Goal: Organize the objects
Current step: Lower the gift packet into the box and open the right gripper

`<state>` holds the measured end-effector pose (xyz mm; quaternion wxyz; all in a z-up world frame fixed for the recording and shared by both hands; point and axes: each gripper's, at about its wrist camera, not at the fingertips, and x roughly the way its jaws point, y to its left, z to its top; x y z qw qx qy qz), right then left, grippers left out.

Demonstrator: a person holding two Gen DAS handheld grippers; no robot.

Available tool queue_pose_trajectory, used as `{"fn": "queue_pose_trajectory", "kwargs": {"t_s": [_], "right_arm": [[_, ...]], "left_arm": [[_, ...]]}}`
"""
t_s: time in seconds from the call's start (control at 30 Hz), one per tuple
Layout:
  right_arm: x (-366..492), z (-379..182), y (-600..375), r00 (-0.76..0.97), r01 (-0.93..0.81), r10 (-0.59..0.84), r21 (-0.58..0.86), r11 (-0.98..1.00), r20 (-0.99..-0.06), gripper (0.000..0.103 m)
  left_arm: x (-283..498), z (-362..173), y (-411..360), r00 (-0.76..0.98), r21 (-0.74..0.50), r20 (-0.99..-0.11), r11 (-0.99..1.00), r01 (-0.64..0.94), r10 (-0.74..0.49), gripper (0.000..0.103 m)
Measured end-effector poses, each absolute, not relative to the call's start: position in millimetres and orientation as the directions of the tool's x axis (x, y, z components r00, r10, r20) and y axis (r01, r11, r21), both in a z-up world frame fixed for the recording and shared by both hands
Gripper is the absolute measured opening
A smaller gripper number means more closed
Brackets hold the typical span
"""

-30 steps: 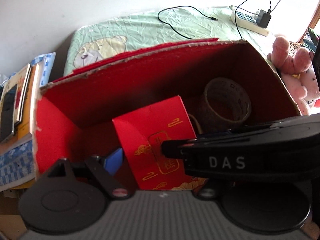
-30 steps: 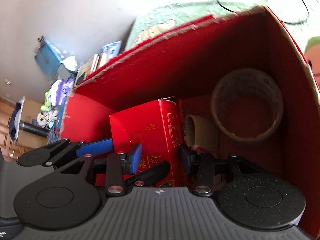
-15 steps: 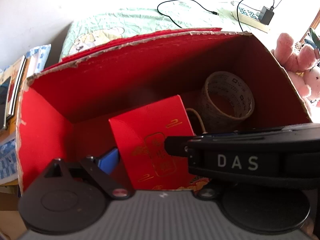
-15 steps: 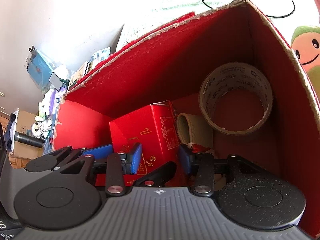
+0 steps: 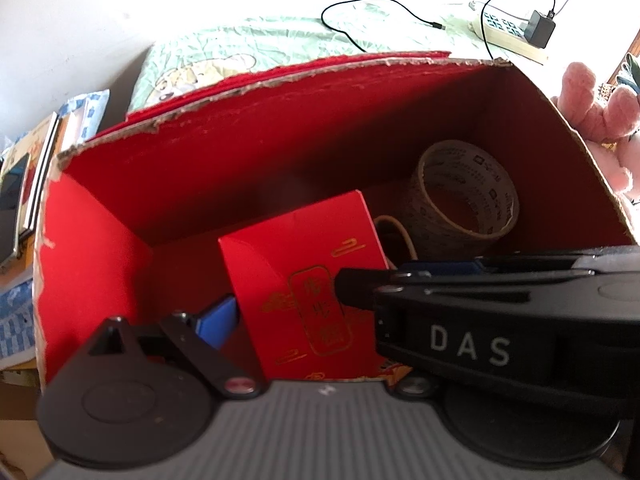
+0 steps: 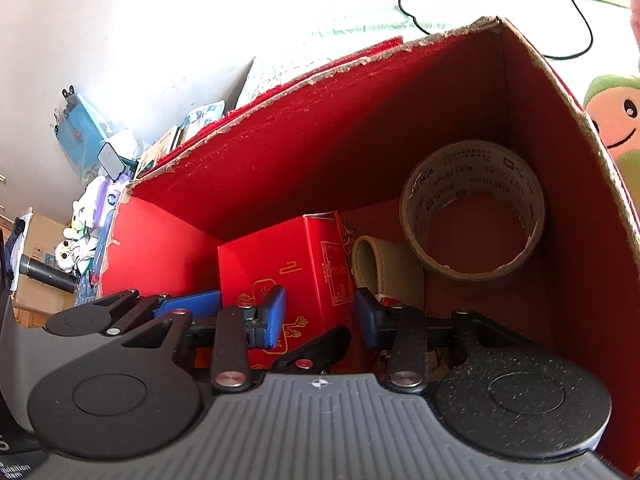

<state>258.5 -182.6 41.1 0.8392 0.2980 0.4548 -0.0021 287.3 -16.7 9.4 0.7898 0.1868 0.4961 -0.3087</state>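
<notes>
A small red gift box with gold print (image 5: pixel 304 264) (image 6: pixel 280 264) stands inside a large red cardboard box (image 5: pixel 240 148) (image 6: pixel 320 140). My left gripper (image 5: pixel 304 320) is open around the small box; only its left blue pad (image 5: pixel 218 320) shows, the right side is hidden behind my right gripper's black body (image 5: pixel 500 332). My right gripper (image 6: pixel 320 316) is open, its blue pads (image 6: pixel 276 316) astride the small box's right corner. A large brown tape roll (image 5: pixel 464 196) (image 6: pixel 476 208) leans in the right corner, a smaller pale roll (image 6: pixel 380 268) beside it.
The box sits on a green cartoon-print bedsheet (image 5: pixel 224 52). A power strip with charger and black cable (image 5: pixel 516 32) lies behind. Pink plush toys (image 5: pixel 596 108) and a green-pink plush (image 6: pixel 616 124) are at right. Books (image 5: pixel 28 176) and clutter (image 6: pixel 88 148) are at left.
Both cameras have risen and pulled back a little, showing more of the box rim and bed. The grippers stay open around the small red box.
</notes>
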Motion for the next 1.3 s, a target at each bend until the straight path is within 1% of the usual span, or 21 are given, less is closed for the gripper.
{"fn": "queue_pose_trajectory", "kwargs": {"t_s": [0.13,0.2,0.27,0.4,0.63,0.87,1.07,1.13,1.23,1.3], "right_arm": [[258,40,-182,0.604,0.27,0.258,0.498,0.824,-0.754,0.042],[256,39,-186,0.627,0.265,0.274,0.531,0.805,-0.729,0.042],[254,38,-192,0.646,0.256,0.298,0.567,0.783,-0.703,0.042],[256,37,-194,0.662,0.242,0.301,0.575,0.781,-0.686,0.042],[255,32,-203,0.706,0.209,0.347,0.651,0.73,-0.617,0.042],[247,34,-207,0.736,0.211,0.333,0.667,0.715,-0.59,0.042],[240,33,-209,0.749,0.213,0.324,0.672,0.709,-0.579,0.042],[239,33,-209,0.749,0.208,0.325,0.67,0.713,-0.578,0.042],[238,35,-207,0.75,0.205,0.324,0.669,0.714,-0.576,0.042],[238,35,-208,0.753,0.206,0.321,0.669,0.714,-0.574,0.042]], "left_arm": [[285,8,-20,0.34,0.028,-0.898,0.737,0.676,-0.278,0.088],[284,6,-23,0.344,0.044,-0.9,0.731,0.68,-0.266,0.088],[284,5,-23,0.339,0.044,-0.903,0.73,0.682,-0.263,0.088],[284,5,-22,0.342,0.044,-0.902,0.73,0.682,-0.265,0.088],[282,6,-22,0.353,0.054,-0.898,0.73,0.682,-0.263,0.088],[288,11,-13,0.313,-0.011,-0.903,0.745,0.667,-0.294,0.088],[289,16,-6,0.349,0.023,-0.895,0.75,0.661,-0.28,0.088],[289,18,-3,0.339,0.004,-0.892,0.743,0.67,-0.301,0.088],[289,14,-4,0.282,-0.057,-0.9,0.731,0.68,-0.332,0.088],[288,12,-7,0.281,-0.052,-0.901,0.725,0.687,-0.331,0.088]]}}
